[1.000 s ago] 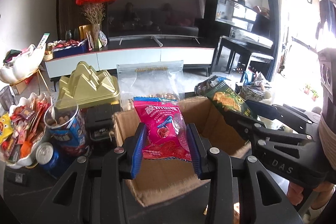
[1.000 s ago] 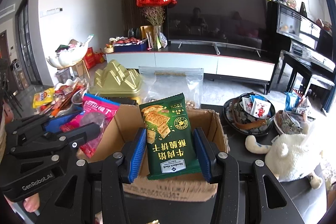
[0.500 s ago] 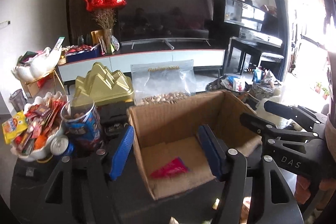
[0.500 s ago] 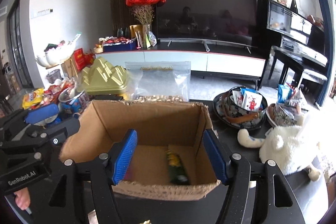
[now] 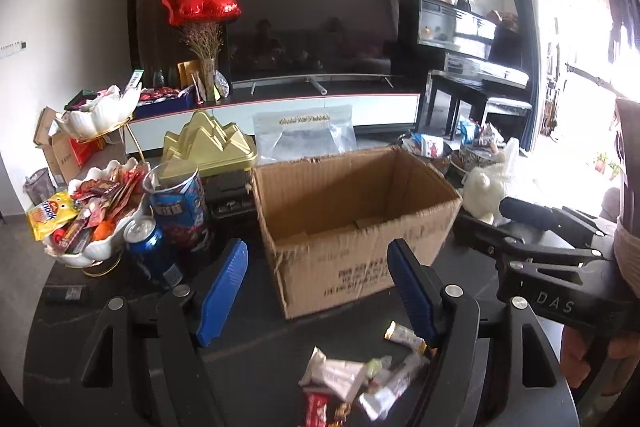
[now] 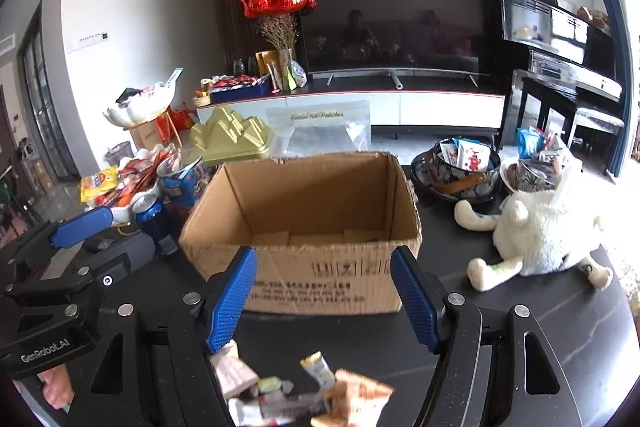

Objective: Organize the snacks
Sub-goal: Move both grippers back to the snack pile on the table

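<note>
Rough brown cardboard box [image 6: 320,227], torn rim. Dark glossy table [image 6: 520,307]. Crinkly foil wrappers [image 6: 304,395]. Fluffy white plush [image 6: 540,227]. Ribbed blue pads [image 6: 230,303].

An open brown cardboard box [image 5: 352,223] stands upright on the dark table, flaps gone or folded in, black print on its near wall — from these angles only bare cardboard shows inside it. In front of it, nearer the cameras, a small heap of loose snack packets [image 6: 296,393] lies on the tabletop — white, red and orange wrappers, crumpled and overlapping, apart from the box.
</note>
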`<state>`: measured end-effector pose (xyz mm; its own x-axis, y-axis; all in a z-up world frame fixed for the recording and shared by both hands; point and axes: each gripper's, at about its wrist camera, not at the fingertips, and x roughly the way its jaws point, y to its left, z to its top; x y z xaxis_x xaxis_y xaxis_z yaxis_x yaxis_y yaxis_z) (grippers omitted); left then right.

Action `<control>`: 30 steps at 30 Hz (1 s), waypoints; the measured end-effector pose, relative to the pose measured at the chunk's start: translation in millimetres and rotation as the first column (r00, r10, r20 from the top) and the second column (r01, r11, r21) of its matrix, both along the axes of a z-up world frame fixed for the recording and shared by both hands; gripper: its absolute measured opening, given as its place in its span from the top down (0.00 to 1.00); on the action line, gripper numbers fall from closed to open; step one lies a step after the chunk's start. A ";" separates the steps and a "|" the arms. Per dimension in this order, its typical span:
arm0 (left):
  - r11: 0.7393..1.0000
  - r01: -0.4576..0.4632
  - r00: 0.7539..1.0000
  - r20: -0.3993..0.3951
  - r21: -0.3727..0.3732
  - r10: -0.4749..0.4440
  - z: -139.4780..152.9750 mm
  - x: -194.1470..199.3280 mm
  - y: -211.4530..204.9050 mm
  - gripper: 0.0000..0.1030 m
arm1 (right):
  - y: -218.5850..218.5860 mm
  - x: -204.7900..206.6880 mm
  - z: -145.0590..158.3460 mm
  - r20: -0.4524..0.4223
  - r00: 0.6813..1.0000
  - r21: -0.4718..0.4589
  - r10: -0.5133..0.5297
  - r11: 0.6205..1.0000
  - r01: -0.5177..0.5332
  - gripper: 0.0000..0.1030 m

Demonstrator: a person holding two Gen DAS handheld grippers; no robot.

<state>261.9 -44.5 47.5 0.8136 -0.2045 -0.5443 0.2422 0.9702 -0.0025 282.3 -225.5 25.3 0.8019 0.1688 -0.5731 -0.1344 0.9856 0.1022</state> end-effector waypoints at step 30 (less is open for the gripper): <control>0.998 0.060 0.983 -0.171 -0.036 -0.065 -111.0 -56.3 36.1 0.46 | 41.1 -69.1 -109.7 -0.189 0.982 0.190 -0.017 0.980 0.054 0.29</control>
